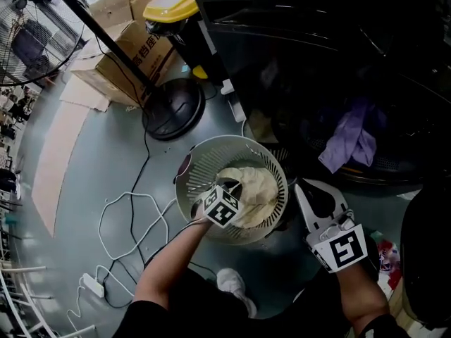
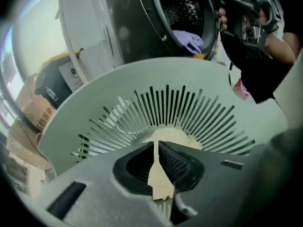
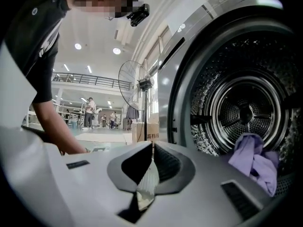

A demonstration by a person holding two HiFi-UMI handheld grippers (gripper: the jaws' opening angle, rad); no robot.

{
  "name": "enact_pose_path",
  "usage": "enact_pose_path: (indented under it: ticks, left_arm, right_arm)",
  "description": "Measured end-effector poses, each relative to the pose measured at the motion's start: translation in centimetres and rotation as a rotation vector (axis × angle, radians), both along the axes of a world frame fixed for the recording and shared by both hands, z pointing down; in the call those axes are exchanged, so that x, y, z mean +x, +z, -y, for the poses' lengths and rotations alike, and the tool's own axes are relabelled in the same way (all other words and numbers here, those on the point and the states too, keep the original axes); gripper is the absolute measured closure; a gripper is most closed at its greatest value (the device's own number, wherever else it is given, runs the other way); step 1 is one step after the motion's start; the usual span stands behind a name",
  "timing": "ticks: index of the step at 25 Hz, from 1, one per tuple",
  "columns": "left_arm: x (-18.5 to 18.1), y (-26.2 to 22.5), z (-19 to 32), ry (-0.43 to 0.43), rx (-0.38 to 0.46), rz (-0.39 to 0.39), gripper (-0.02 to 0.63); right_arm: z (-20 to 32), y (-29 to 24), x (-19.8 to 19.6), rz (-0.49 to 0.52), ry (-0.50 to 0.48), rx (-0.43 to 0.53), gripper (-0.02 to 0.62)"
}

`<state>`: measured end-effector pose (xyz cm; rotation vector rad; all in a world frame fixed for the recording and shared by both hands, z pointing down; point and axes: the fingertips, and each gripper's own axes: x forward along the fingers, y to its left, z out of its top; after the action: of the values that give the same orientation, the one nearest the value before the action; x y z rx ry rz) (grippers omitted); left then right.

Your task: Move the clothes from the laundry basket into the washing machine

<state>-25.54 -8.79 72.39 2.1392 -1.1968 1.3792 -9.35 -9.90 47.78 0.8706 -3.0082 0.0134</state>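
Observation:
A pale round laundry basket [image 1: 201, 162] with a slotted wall [image 2: 165, 103] stands on the floor before the washing machine. A cream garment [image 1: 255, 187] lies in it, and shows just past my jaws [image 2: 174, 136] in the left gripper view. My left gripper [image 1: 227, 192] [image 2: 155, 144] points steeply down into the basket above the garment, shut and empty. My right gripper [image 1: 301, 189] [image 3: 152, 144] is to the right of the basket, level and aimed at the open drum [image 3: 246, 112], its jaws together with nothing held. A purple garment [image 1: 352, 141] [image 2: 189, 39] [image 3: 253, 161] lies in the drum.
A standing fan's round base [image 1: 173, 108] and pole are behind the basket, with cardboard boxes [image 1: 134, 55] and a yellow-lidded bin [image 1: 171, 5] beyond. White cables [image 1: 127, 213] and a power strip [image 1: 91, 284] lie on the floor at the left. My shoe [image 1: 232, 284] is below the basket.

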Motion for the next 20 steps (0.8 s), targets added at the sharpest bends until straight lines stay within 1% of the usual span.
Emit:
enact_pose_path:
  ticks: [1, 2, 3, 4, 6, 8, 11, 13, 15, 18, 20]
  left_arm:
    - [0.1, 1.5, -0.3, 0.037, -0.056, 0.009, 0.568]
    - [0.3, 3.2, -0.8, 0.077, -0.121, 0.015, 0.5]
    - [0.4, 4.9, -1.4, 0.12, -0.184, 0.025, 0.394]
    - [0.5, 6.4, -2.0, 0.164, -0.238, 0.041, 0.306]
    - [0.4, 9.0, -2.8, 0.235, -0.313, 0.078, 0.232]
    - [0.3, 11.5, -3.4, 0.262, -0.365, 0.1, 0.167]
    - [0.4, 15.0, -4.3, 0.248, -0.437, 0.096, 0.086]
    - [0.9, 17.0, -4.7, 0.258, -0.466, 0.102, 0.044]
    - [0.9, 18.7, -4.8, 0.264, -0.49, 0.138, 0.043]
    - [0.4, 20.8, -4.5, 0.206, -0.533, 0.167, 0.043]
    - [0.5, 21.9, -4.5, 0.198, -0.547, 0.184, 0.043]
  right_arm:
    - [-0.2, -0.1, -0.3, -0.003, -0.009, 0.022, 0.583]
    - [-0.4, -0.3, -0.5, -0.007, -0.018, 0.051, 0.583]
    - [-0.5, -0.4, -0.7, -0.015, -0.024, 0.077, 0.583]
    - [-0.6, -0.4, -0.9, -0.023, -0.026, 0.093, 0.583]
    - [-0.7, -0.2, -1.2, -0.032, -0.027, 0.1, 0.581]
    - [-0.7, -0.4, -1.5, -0.022, -0.03, 0.094, 0.574]
    - [-1.1, -0.3, -1.2, -0.009, -0.029, 0.06, 0.568]
    - [-1.3, -0.1, -0.9, -0.013, -0.024, 0.035, 0.566]
    - [-1.3, 0.1, -0.6, -0.012, -0.017, 0.014, 0.561]
    - [-1.7, 0.2, 0.1, -0.019, -0.005, -0.007, 0.557]
    - [-1.9, 0.4, 0.8, -0.03, 0.007, -0.018, 0.557]
